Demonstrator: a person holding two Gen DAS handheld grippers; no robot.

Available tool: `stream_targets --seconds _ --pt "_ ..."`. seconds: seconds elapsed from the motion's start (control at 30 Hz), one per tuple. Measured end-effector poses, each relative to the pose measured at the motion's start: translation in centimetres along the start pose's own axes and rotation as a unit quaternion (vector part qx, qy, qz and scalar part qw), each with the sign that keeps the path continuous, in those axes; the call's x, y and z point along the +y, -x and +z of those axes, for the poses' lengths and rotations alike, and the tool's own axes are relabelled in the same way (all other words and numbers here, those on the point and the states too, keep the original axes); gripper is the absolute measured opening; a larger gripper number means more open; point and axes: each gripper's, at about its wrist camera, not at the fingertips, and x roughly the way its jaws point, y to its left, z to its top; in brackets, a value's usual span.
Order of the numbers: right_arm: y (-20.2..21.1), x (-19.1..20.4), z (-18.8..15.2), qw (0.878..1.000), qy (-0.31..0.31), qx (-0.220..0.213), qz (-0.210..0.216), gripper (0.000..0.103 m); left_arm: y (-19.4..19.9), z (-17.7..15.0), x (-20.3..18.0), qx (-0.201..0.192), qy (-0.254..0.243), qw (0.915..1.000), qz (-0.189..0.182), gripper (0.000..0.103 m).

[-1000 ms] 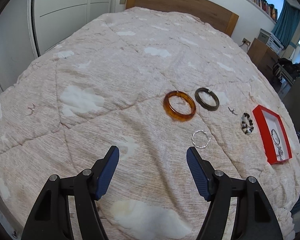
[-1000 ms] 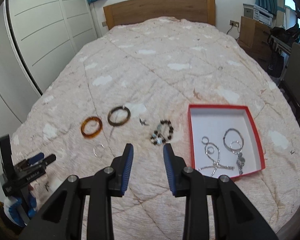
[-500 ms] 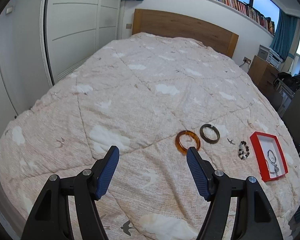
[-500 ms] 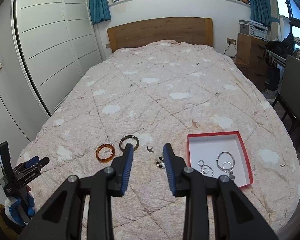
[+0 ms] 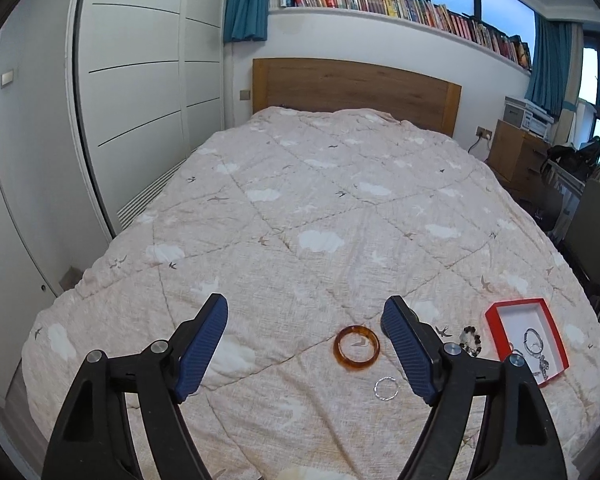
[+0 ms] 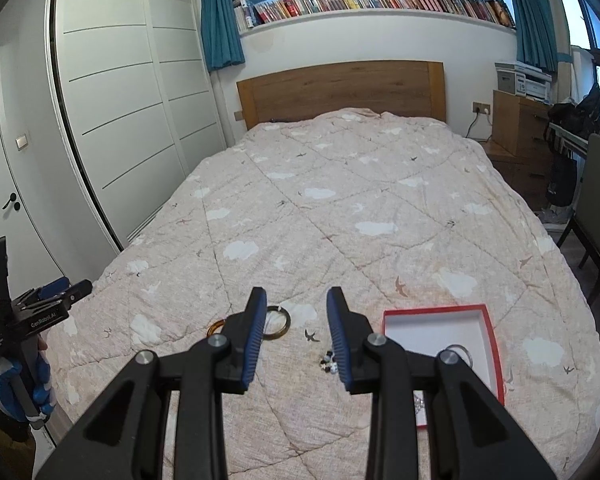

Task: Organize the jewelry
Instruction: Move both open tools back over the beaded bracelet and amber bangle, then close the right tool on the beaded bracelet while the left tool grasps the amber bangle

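Observation:
My left gripper [image 5: 305, 306] hangs above the near end of the bed, empty, with its jaws opening wide. On the quilt below it lie an amber bangle [image 5: 356, 347] and a thin silver ring [image 5: 386, 388]. Right of these are a bead bracelet [image 5: 471, 340] and a red box [image 5: 512, 305] holding silver pieces. My right gripper [image 6: 296, 294] is also empty, its narrow gap opening slightly. Its fingers partly hide the amber bangle [image 6: 216, 326], a dark bangle [image 6: 285, 323] and the bead bracelet [image 6: 329, 362]. The red box [image 6: 432, 310] lies to its right. The left gripper [image 6: 70, 286] shows at far left.
A pink quilt [image 5: 300, 200] with clouds and birds covers the bed, and a wooden headboard [image 5: 352, 88] stands at the far end. White wardrobe doors [image 5: 140, 100] run along the left. A chair [image 6: 596, 208] and a wooden cabinet [image 6: 516, 120] stand at the right. A gloved hand [image 6: 16, 392] holds the left gripper.
Both grippers have risen and tilted up, so the jewelry now sits lower and smaller in both views. The left jaws have spread wider.

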Motion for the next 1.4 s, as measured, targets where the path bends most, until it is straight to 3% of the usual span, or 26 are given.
stream_targets --seconds 0.03,0.1,0.4,1.03,1.4 --pt "0.0 -0.3 0.1 1.0 -0.003 -0.003 0.001 0.04 -0.4 0.0 -0.4 0.004 -0.002 1.0 -0.002 0.08" --pt "-0.2 -0.9 -0.2 1.0 -0.008 -0.01 0.001 0.047 -1.4 -0.1 -1.3 0.014 -0.009 0.9999 -0.005 0.08" --pt "-4.2 -3.2 -3.0 0.999 -0.027 0.021 0.016 0.047 -5.4 -2.9 -3.0 0.054 -0.01 0.9985 0.007 0.08" --pt "-12.2 -5.6 -8.5 0.993 -0.06 0.094 0.042 0.047 -12.0 -7.9 -2.1 0.121 0.009 0.9914 0.049 0.08" --pt "-15.4 -6.5 -10.8 0.988 -0.076 0.128 0.045 0.047 -14.7 -9.4 -2.6 0.145 0.011 0.9886 0.04 0.08"
